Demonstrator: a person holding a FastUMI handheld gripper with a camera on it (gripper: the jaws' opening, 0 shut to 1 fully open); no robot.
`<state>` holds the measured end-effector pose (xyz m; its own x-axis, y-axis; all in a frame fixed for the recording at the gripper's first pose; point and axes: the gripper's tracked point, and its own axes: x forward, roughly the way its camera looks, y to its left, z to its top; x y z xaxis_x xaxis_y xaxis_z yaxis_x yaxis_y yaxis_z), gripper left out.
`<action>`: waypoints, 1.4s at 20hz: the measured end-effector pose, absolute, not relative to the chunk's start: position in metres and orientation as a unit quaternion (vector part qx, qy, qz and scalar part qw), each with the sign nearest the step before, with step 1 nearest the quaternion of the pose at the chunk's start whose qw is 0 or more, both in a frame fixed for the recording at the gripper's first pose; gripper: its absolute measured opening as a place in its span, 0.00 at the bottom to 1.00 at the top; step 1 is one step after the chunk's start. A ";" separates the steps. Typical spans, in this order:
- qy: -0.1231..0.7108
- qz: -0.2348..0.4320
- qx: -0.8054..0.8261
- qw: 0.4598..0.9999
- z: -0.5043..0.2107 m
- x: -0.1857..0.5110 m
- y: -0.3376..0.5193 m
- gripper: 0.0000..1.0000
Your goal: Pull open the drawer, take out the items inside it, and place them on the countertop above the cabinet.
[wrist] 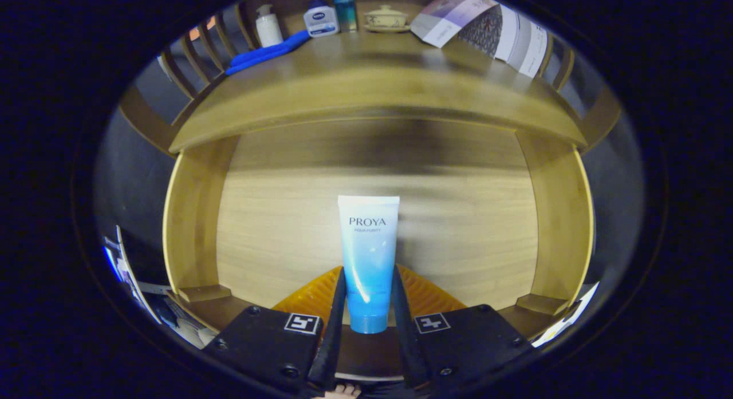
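Now the gripper (pixel 367 307) clamps a blue tube (pixel 368 261), apparently just above the open drawer (pixel 275 233); next comes lifting it onto the countertop (pixel 372 72) above.

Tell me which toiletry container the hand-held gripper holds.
The blue-and-white tube, clamped between the hand-held gripper fingers over the open drawer; the other bottles stand on the countertop.
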<state>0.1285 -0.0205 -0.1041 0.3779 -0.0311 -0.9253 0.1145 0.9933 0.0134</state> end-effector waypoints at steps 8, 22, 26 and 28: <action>0.517 -0.046 0.030 0.854 -0.027 0.138 -0.018 0.47; 0.509 -0.055 0.050 0.857 0.010 0.263 -0.021 0.47; 0.511 -0.068 0.046 0.856 0.004 0.289 -0.034 0.47; 0.516 -0.072 0.047 0.852 -0.002 0.295 -0.040 0.47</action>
